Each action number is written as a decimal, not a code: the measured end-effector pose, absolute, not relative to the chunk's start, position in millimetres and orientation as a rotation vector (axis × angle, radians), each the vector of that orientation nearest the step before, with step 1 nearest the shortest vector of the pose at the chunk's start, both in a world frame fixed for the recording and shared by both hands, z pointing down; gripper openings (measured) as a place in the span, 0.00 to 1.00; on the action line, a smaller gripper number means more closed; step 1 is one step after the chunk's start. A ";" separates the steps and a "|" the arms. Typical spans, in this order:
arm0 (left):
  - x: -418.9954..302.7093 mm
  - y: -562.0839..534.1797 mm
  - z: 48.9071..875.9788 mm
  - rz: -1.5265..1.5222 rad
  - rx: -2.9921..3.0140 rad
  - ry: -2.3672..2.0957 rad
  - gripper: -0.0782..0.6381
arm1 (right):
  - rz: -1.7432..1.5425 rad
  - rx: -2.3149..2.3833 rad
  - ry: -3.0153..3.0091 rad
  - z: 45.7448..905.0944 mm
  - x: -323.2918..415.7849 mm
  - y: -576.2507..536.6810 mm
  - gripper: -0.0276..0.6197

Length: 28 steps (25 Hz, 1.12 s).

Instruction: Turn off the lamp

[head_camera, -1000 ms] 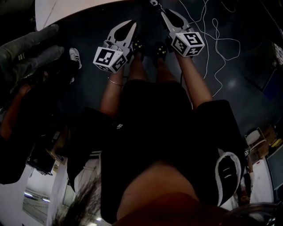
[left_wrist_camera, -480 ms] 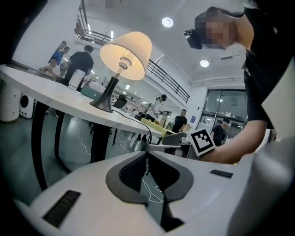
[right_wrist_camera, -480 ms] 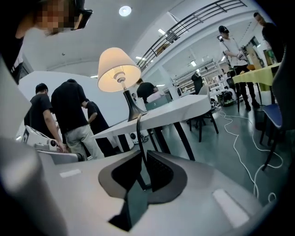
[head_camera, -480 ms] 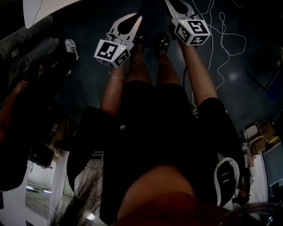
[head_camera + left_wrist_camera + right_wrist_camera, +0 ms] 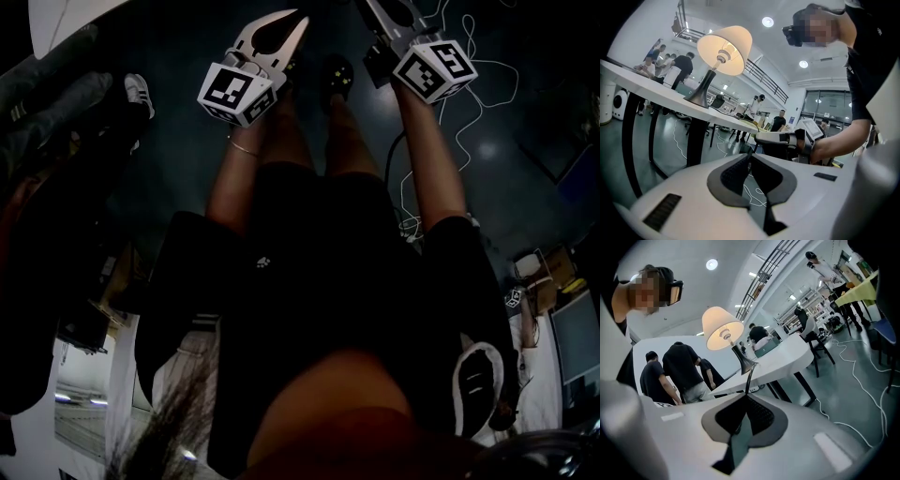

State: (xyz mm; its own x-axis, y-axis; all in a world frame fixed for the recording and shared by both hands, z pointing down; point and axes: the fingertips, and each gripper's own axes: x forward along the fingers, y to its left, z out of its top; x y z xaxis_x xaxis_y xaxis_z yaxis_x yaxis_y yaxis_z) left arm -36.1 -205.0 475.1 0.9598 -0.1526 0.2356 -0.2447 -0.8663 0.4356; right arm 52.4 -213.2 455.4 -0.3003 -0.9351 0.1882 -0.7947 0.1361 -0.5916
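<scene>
Against the head view of 1 second ago, both grippers are seen nearer the top edge, and the marker cube [image 5: 434, 70] of the right gripper [image 5: 746, 395] is shifted to the right. The right jaws have just been closing and are now pressed together at the tips. A dark cord [image 5: 749, 379] is seen running from the lamp's base down to those tips, but whether it is pinched cannot be told. The left gripper [image 5: 750, 156] is closed too, tip against tip, with nothing between its ribbed black pads.

The lamp [image 5: 723, 51] is lit. It is stood on a white table [image 5: 651, 88], ahead of and above the tips of both grippers: up and to the left for the left gripper, almost straight ahead for the right. Its long axis is held roughly upright, base down, with the shade's wide mouth faced downward. The shade is a smooth cream cone, glowing. The stem is dark, tapered and flared into a round base. The table top is thin and smooth, and is carried on black legs.
</scene>
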 end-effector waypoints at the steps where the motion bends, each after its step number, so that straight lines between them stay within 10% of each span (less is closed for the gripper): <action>1: -34.7 -206.1 475.3 0.275 2.636 -0.283 0.12 | -0.911 -1.685 2.179 453.8 52.2 -213.8 0.05; 28: 33.2 -181.1 471.0 0.283 2.769 -0.052 0.14 | -0.991 -1.314 1.961 417.9 45.3 -200.8 0.05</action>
